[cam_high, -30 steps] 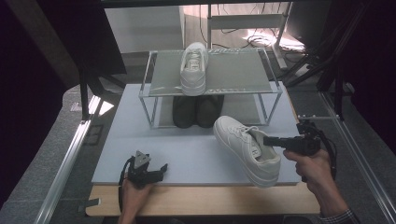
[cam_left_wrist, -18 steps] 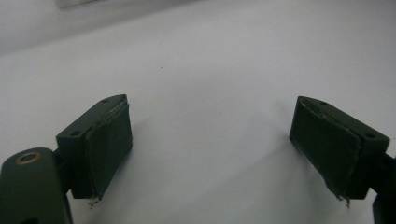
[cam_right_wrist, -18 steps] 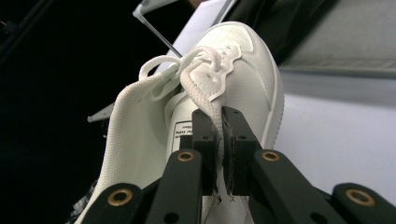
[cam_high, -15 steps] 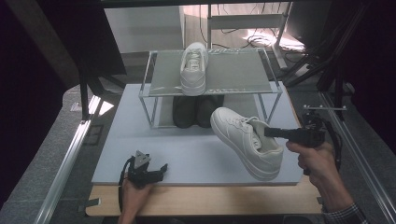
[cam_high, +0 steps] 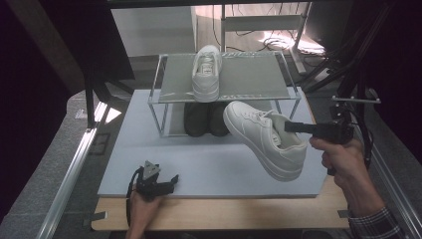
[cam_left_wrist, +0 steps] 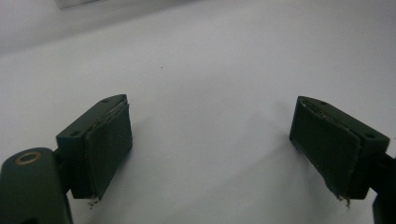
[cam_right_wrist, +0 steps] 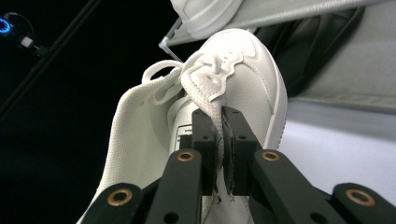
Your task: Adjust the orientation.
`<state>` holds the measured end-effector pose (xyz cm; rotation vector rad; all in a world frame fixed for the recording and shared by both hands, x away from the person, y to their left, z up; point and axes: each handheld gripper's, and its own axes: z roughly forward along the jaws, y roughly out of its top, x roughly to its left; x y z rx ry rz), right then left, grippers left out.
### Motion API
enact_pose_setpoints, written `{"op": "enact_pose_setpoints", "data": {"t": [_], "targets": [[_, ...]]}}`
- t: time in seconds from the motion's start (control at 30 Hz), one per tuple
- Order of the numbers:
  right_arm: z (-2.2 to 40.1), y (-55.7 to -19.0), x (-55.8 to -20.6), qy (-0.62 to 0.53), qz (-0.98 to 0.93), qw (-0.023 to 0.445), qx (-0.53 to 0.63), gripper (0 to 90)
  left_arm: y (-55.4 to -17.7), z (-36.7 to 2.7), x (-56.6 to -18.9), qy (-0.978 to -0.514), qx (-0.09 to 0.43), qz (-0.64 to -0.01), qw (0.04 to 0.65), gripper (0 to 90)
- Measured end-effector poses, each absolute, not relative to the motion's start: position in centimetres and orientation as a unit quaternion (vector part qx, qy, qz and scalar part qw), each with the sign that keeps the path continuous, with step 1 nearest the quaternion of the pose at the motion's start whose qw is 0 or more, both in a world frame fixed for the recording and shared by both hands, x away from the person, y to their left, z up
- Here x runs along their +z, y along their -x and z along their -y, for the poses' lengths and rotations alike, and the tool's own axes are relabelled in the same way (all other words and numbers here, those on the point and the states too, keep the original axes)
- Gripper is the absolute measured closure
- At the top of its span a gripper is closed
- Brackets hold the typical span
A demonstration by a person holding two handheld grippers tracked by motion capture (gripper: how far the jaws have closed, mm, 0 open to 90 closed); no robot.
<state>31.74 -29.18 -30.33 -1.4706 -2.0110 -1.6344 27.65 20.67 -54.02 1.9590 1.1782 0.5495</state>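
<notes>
The white shoe (cam_high: 266,139) hangs in the air at the right middle of the high view, above the pale mat (cam_high: 209,164) and just in front of the rack (cam_high: 224,79). Its toe points to the upper left, toward the rack, and its heel points to the lower right, toward the hand that carries it. The toe end is higher than the heel end, so the shoe is tilted. The right gripper (cam_high: 291,127) comes in level from the right edge of the picture and is pinched tight on the thin upper edge of the shoe by the laces; in the right gripper view the two black pads (cam_right_wrist: 208,140) squeeze that edge with almost no gap. The right hand (cam_high: 341,159) holds the tool from below. On top of the rack another white shoe (cam_high: 206,72) already stands at the left middle of the shelf, with its toe toward the camera. The bare shelf space lies to the right of it, up and to the left of the held shoe. I think the held shoe goes there, so it must rise higher and turn to line up. Dark shoes (cam_high: 204,118) sit under the shelf. The left gripper (cam_high: 166,180) rests low at the bottom left on the mat, well apart from the shoe, with its jaws wide apart and nothing between them. The right hand is the nearer one by far.
</notes>
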Motion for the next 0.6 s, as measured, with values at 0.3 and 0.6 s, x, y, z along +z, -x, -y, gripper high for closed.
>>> {"op": "enact_pose_setpoints", "data": {"t": [0.3,0.6], "targets": [[29.3,-32.6,-28.2,0.491,0.666,0.074,-0.556,85.1,-27.7,-20.7,-54.0,-0.77,0.216,-0.462,0.384,12.5],[29.1,-34.2,-27.0,0.504,0.65,0.062,-0.566,85.1,-27.7,-20.7,-54.0,-0.769,0.216,-0.462,0.385,12.5]]}}
